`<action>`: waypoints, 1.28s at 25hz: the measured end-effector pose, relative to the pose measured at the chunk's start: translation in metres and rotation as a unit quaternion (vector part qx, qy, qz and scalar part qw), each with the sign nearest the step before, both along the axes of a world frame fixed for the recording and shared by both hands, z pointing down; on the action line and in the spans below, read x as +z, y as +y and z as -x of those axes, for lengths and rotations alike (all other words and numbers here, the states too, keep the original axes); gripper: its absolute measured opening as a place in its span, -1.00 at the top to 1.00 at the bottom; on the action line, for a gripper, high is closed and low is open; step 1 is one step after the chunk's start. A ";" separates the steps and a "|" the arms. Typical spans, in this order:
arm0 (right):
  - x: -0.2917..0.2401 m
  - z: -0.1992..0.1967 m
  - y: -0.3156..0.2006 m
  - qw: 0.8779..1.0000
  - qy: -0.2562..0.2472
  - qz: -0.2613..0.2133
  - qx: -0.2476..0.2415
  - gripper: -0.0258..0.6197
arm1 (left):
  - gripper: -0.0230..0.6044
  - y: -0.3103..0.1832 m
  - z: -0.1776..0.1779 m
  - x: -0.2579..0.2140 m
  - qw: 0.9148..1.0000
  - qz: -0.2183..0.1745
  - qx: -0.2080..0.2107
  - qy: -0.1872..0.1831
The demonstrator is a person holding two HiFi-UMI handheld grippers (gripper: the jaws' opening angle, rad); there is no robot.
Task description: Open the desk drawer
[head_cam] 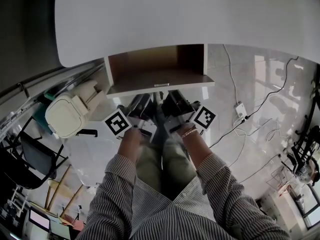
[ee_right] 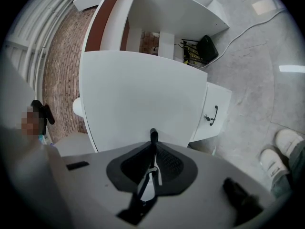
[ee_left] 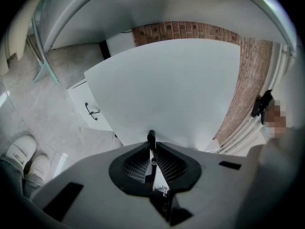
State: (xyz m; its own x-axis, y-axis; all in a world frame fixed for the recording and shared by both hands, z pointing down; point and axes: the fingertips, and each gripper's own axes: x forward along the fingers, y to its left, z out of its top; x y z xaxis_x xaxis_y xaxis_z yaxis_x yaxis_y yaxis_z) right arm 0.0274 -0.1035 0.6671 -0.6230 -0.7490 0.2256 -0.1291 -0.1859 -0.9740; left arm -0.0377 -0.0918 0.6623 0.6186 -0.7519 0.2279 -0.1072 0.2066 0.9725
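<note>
Striped sleeves (head_cam: 150, 204) reach to the left gripper (ee_left: 151, 138) and right gripper (ee_right: 153, 133), both with jaws pressed together on nothing, near the drawer (head_cam: 157, 69), already slid out beneath the desk (head_cam: 175, 14), so any further pull should probably run straight and level.

Both striped-sleeved forearms (head_cam: 120, 176) reach forward side by side; the grey left gripper (ee_left: 151, 138) and right gripper (ee_right: 153, 133) hold their jaws closed.

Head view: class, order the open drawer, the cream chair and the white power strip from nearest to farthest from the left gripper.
1. Drawer, just ahead of the left gripper.
2. Cream chair, off to the left.
3. Power strip, on the floor at right.
</note>
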 end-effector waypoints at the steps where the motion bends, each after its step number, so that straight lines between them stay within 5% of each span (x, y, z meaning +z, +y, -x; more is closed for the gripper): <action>1: 0.000 0.000 0.000 1.000 -0.001 0.000 0.001 0.81 | 0.79 0.000 0.000 0.000 1.000 0.001 -0.002 -0.001; 32: 0.046 -0.003 0.017 0.996 0.069 0.059 -0.016 0.81 | 0.79 0.013 -0.003 0.044 0.998 0.056 -0.018 -0.012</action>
State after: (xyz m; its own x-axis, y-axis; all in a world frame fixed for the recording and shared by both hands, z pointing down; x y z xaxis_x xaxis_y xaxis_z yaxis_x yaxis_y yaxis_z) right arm 0.0302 -0.0869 0.7131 -0.6035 -0.6921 0.3960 -0.2676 -0.2920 -0.9182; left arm -0.0351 -0.0783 0.7068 0.5857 -0.7420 0.3260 -0.1202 0.3183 0.9404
